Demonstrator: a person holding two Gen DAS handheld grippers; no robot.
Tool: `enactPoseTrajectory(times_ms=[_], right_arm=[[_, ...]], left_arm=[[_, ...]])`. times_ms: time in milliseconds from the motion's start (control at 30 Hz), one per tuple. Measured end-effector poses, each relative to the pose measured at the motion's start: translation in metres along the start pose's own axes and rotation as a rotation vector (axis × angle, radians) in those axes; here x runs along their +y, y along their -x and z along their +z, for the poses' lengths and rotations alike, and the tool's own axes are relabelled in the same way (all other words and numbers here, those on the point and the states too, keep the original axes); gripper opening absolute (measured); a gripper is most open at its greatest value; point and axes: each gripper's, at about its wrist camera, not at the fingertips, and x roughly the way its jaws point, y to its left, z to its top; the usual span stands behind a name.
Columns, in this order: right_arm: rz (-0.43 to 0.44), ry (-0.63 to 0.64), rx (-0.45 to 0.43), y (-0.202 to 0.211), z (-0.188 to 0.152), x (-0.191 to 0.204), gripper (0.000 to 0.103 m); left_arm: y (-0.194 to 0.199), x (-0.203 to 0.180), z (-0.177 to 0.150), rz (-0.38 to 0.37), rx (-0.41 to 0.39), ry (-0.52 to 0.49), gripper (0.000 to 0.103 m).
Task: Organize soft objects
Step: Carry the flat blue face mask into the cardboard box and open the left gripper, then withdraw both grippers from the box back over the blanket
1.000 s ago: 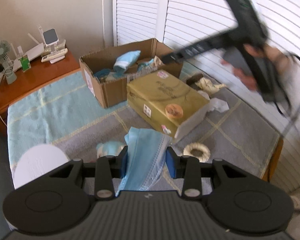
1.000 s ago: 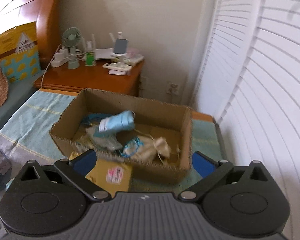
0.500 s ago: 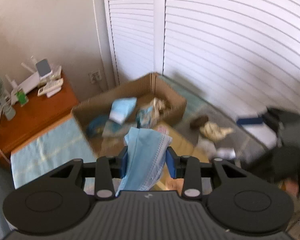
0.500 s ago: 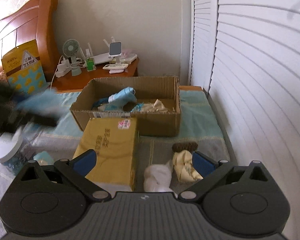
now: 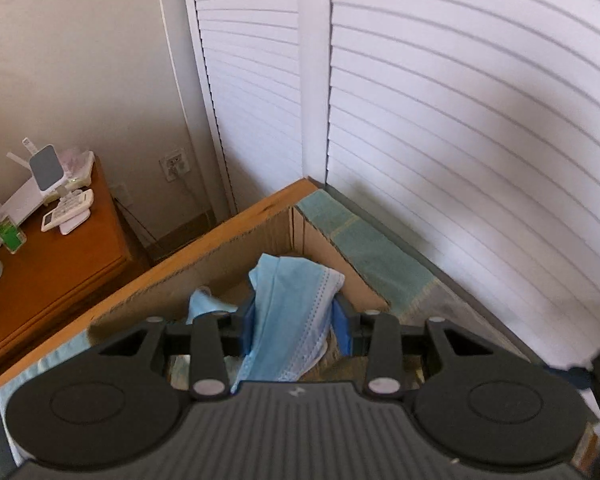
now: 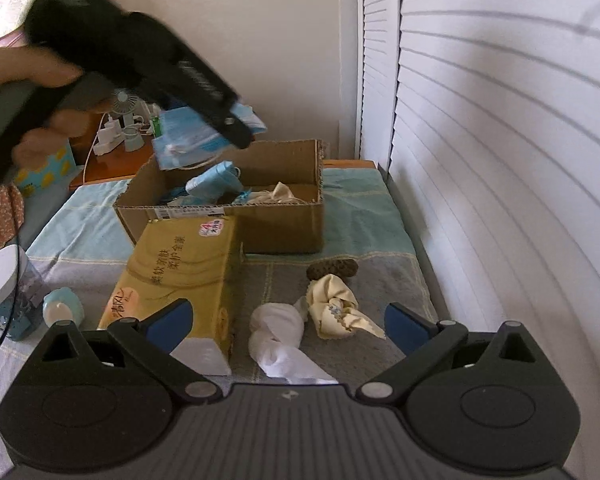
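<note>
Blue face mask pinched upright above open cardboard box

Left hand-held gripper: raised and pitched downward; blue pads drawn close together, clamped on a folded pale-blue face mask that stood up between them. In the right wrist view the same gripper appeared high at upper left, motion-blurred, angled down to the right, the mask bunched at its tip. Left hand: wrapped around the gripper's handle, fingers curled beneath it.

Right hand-held gripper: held low and level; jaws spread wide, blue pads well apart, nothing between them.
</note>
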Motion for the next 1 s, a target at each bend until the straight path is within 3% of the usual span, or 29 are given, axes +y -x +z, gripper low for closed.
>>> enactPoseTrajectory(times_ms=[100, 133, 167, 300, 367, 667, 1000], right_arm=[[-0.004, -0.006, 0.011, -0.004, -0.002, -0.005, 0.103], [-0.007, -0.008, 0.014, -0.006, -0.003, -0.006, 0.103], [-0.01, -0.01, 0.017, -0.007, -0.003, -0.007, 0.103], [-0.016, -0.009, 0.038, -0.012, -0.006, -0.009, 0.103], [-0.015, -0.003, 0.039, -0.011, -0.007, -0.009, 0.103], [-0.017, 0.0, 0.035, 0.0, -0.013, -0.006, 0.103], [-0.015, 0.018, 0.043, 0.012, -0.026, -0.003, 0.103]], left_arm=[[-0.017, 0.003, 0.009, 0.025, -0.017, 0.023, 0.048], [-0.021, 0.005, 0.01, 0.039, -0.018, 0.038, 0.062], [-0.023, 0.006, 0.011, 0.051, -0.023, 0.053, 0.068], [-0.023, 0.01, 0.011, 0.056, -0.042, 0.075, 0.071], [-0.018, 0.01, 0.01, 0.062, -0.047, 0.076, 0.079], [0.027, 0.0, -0.013, 0.082, -0.069, 0.066, 0.086], [0.078, -0.02, -0.073, 0.084, -0.084, 0.051, 0.09]])
